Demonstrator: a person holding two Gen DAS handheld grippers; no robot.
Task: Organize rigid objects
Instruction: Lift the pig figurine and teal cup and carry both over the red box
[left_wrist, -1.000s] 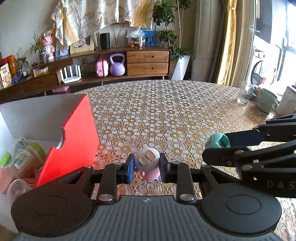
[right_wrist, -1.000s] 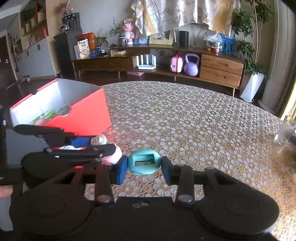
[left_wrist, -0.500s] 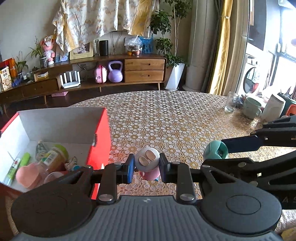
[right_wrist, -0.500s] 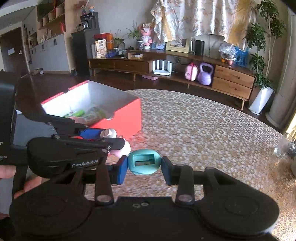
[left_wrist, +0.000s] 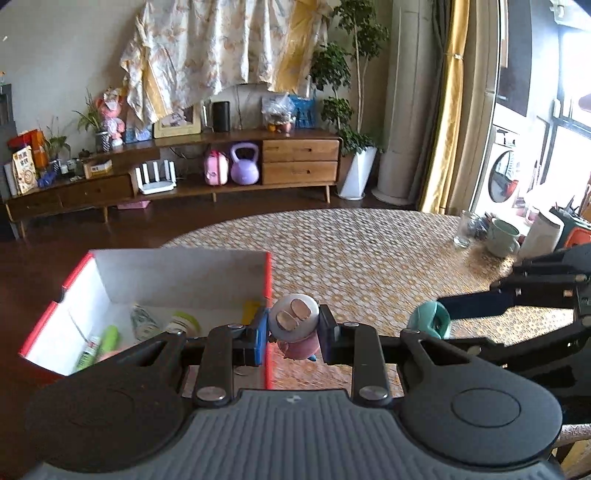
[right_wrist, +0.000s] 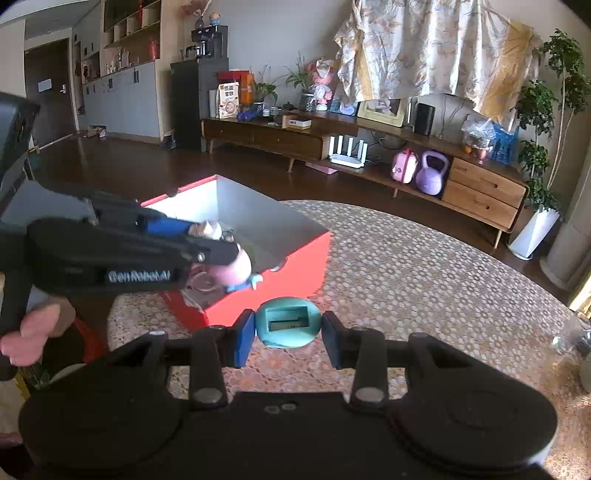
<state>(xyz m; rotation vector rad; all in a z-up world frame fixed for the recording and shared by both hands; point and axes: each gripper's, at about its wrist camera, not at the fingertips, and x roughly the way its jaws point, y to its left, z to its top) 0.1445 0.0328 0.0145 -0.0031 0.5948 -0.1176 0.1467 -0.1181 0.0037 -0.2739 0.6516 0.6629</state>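
Note:
My left gripper (left_wrist: 293, 328) is shut on a pink pig toy (left_wrist: 295, 321) and holds it in the air over the right wall of the red box (left_wrist: 267, 266). The toy also shows in the right wrist view (right_wrist: 236, 266), above the box (right_wrist: 295, 266). My right gripper (right_wrist: 288, 332) is shut on a teal oval gadget (right_wrist: 288, 326) with a small screen, held above the table to the right of the box. The gadget shows in the left wrist view (left_wrist: 428, 323) too. The box holds several bottles and tubes (left_wrist: 107, 341).
The round table (left_wrist: 369, 251) has a floral gold cloth. A glass (left_wrist: 467, 229), a green mug (left_wrist: 502, 236) and a white container (left_wrist: 541, 236) stand at its far right edge. A wooden sideboard (left_wrist: 221, 177) lines the far wall.
Both grippers have risen and moved left toward the red box. The pig toy now hangs over the box's right wall; the box interior has come into view.

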